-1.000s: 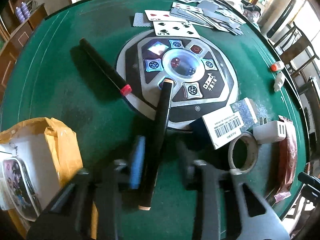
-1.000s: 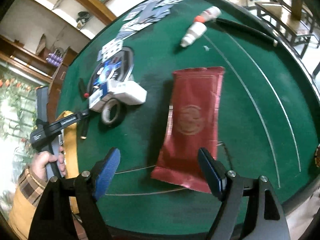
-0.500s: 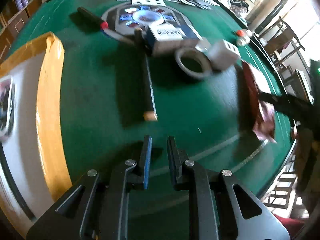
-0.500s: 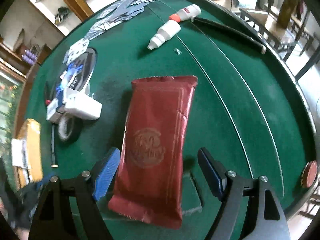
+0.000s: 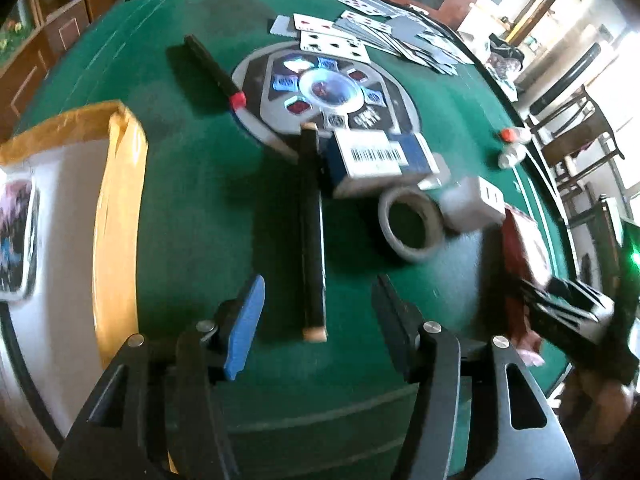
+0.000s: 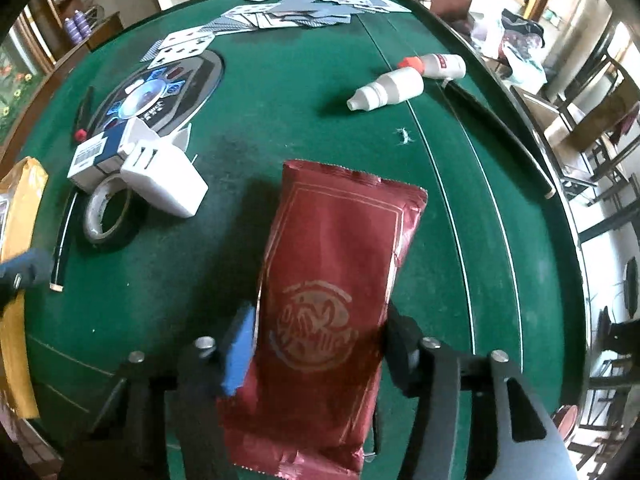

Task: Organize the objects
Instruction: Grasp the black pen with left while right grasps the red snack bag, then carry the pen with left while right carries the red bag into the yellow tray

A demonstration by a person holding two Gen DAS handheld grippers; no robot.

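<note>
The left hand-held gripper (image 5: 318, 322) hung over the green surface (image 5: 192, 184) with its jaws opening; the near end of a long black stick (image 5: 311, 236) lay between the fingers, and neither pad touched it. The stick ran away from that gripper toward a round grey-and-black disc (image 5: 332, 92) set in the middle of the surface. Just right of the stick's far end lay a blue-and-white box (image 5: 376, 158) with a barcode, then a roll of tape (image 5: 412, 226) and a white charger block (image 5: 472, 204), close together. A black marker with a red band (image 5: 212, 70) lay left of the disc, and playing cards (image 5: 376, 38) were spread at the far side. At the near left sat a yellow padded envelope (image 5: 120, 216).

The right hand-held gripper (image 6: 320, 350) had its jaws closing around the near part of a dark red foil pouch (image 6: 332, 292), which lay flat on the surface and reached away from it. The blue pad (image 6: 238, 354) stood right at the pouch's left edge; whether the pads pressed on it I could not tell. Far right of the pouch lay two small white bottles (image 6: 388, 90), one with a red cap (image 6: 412, 64). The left hand-held gripper showed blurred at the left edge.
</note>
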